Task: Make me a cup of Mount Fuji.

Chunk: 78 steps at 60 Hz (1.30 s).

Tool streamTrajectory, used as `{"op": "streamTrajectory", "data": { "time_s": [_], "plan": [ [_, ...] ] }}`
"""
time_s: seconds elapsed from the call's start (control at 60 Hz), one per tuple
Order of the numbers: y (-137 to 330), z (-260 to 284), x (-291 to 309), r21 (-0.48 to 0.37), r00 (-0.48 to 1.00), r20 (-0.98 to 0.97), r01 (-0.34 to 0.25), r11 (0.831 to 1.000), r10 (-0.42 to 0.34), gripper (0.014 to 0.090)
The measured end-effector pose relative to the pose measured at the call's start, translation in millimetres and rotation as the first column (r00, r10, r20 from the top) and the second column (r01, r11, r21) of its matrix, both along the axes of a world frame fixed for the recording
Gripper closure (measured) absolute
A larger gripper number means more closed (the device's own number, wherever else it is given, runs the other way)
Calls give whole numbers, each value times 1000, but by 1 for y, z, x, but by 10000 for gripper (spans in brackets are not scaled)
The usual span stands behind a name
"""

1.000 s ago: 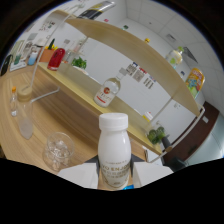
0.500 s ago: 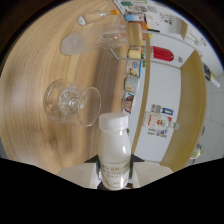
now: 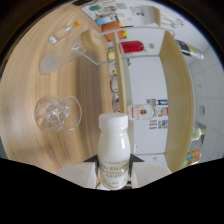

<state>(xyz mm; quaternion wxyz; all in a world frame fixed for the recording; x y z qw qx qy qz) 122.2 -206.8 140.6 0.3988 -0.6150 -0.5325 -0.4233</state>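
Observation:
My gripper (image 3: 114, 167) is shut on a white milk bottle (image 3: 113, 147) with a white cap, held between the two fingers and pointing forward. The view is rolled far over, so the wooden table (image 3: 30, 75) runs up one side. A clear faceted glass (image 3: 56, 112) stands on the table, just to the side of the bottle's cap. Beyond it are a clear plastic cup (image 3: 50, 62) and a clear measuring jug (image 3: 82, 47).
A wooden shelf (image 3: 177, 90) crosses above a white wall. A red container (image 3: 132, 47), a small labelled bottle (image 3: 142, 111) and several small items line the table's back edge. A dark bottle (image 3: 187, 47) sits on the shelf.
The gripper with the milk bottle has kept rolling over, so the scene has turned further. The faceted glass now lies closer to the bottle's cap.

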Motion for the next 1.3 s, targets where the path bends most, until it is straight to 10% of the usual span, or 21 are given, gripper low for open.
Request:
{"op": "streamTrajectory", "data": {
  "time_s": [0.35,0.617,1.017,1.3],
  "plan": [
    [-4,-17,3,-112,436,-880,196,974,-189,560],
    [6,-68,11,-236,105,-958,242,941,-267,561],
    [-16,-87,18,-298,81,-942,241,924,-325,534],
    [-48,-60,15,-383,56,-905,319,867,-421,190]
  ]
}}
